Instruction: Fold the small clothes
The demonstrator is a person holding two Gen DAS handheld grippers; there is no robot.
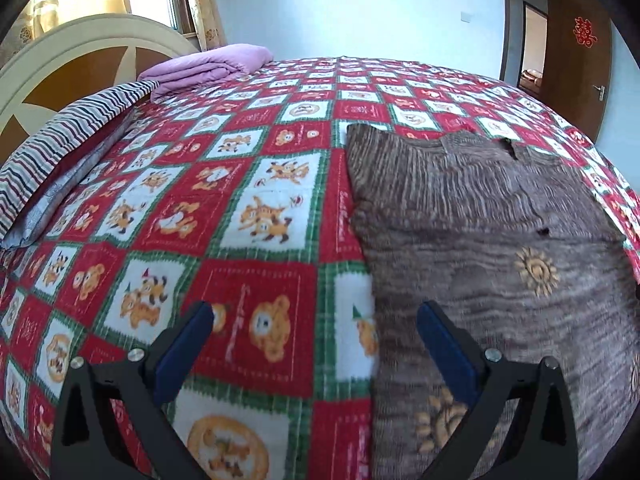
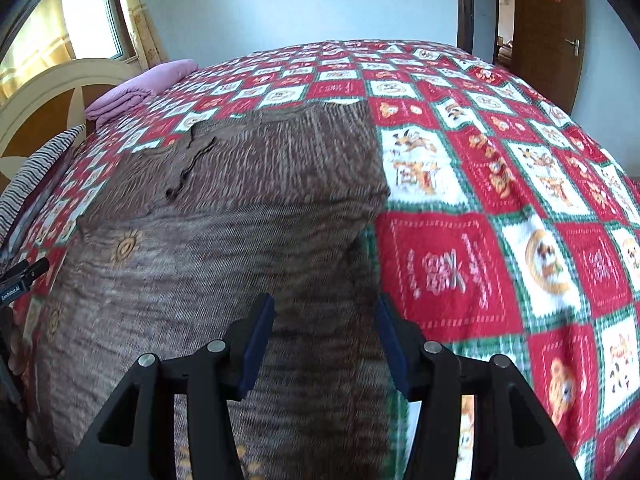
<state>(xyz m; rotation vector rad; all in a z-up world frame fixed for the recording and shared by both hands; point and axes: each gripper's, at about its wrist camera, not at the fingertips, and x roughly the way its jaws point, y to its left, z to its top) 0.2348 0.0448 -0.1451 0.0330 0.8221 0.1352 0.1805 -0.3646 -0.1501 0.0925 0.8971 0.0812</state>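
A brown knitted sweater (image 1: 488, 232) with yellow sun motifs lies flat on the bed's red, white and green checked blanket (image 1: 240, 208), its neckline at the far end. My left gripper (image 1: 316, 312) hovers open over the sweater's left edge, one blue-padded finger above the blanket and the other above the knit. The right wrist view shows the same sweater (image 2: 224, 216), its right side folded into a straight edge. My right gripper (image 2: 325, 304) hangs over that edge with its jaws apart and nothing pinched. A black part of the left gripper (image 2: 24, 276) shows at the far left.
A folded purple blanket (image 1: 208, 66) and a striped pillow (image 1: 60, 148) lie by the cream and brown headboard (image 1: 80, 52) at the left. The checked blanket (image 2: 500, 240) stretches to the right of the sweater. A brown door (image 1: 576, 60) stands open beyond the bed.
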